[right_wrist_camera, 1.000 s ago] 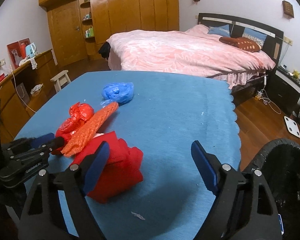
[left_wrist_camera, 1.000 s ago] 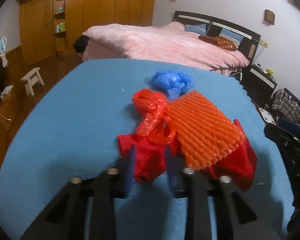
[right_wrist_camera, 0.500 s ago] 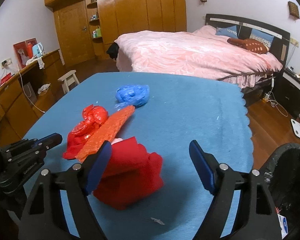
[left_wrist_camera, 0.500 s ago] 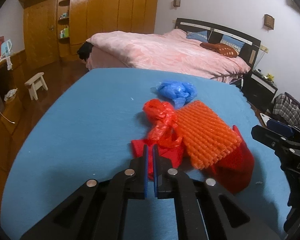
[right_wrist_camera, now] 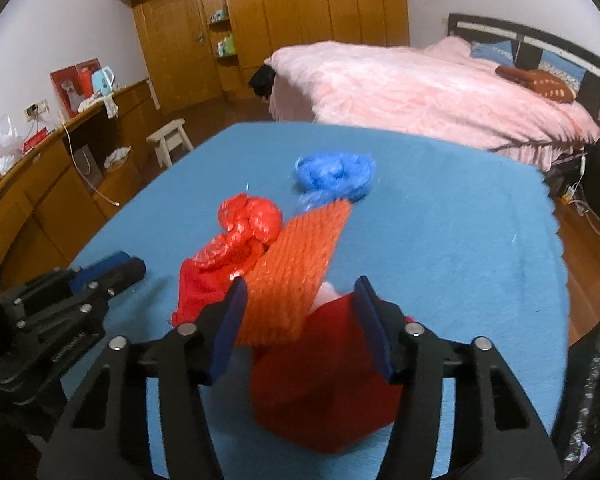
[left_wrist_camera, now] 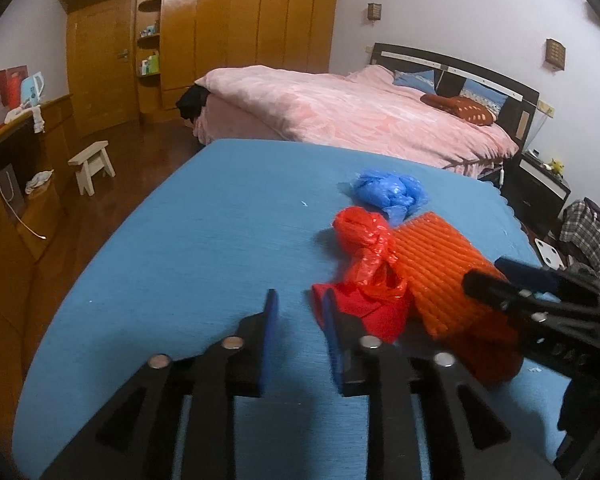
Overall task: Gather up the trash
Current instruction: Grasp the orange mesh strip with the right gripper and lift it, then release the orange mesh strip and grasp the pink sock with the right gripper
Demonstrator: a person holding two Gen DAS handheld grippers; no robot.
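Observation:
A pile of trash lies on the blue table (left_wrist_camera: 204,240): a crumpled blue plastic bag (left_wrist_camera: 390,192), a knotted red plastic bag (left_wrist_camera: 366,244), an orange foam net sleeve (left_wrist_camera: 440,264) and a red paper bag (right_wrist_camera: 328,376). My left gripper (left_wrist_camera: 298,316) is open and empty, just left of the red bag's near end. My right gripper (right_wrist_camera: 300,312) is open, its jaws on either side of the orange sleeve (right_wrist_camera: 296,272) and the red paper bag, not closed on them. The left gripper also shows in the right wrist view (right_wrist_camera: 100,272).
A pink bed (left_wrist_camera: 360,116) stands behind the table. A black-lined trash bin (right_wrist_camera: 596,392) sits at the table's right edge. A wooden wardrobe (left_wrist_camera: 220,36), a small stool (left_wrist_camera: 94,164) and a side counter (left_wrist_camera: 16,168) are at the left.
My left gripper, shut half a second ago, has opened and sits left of the red bag. My right gripper has moved forward over the red paper bag and narrowed around it.

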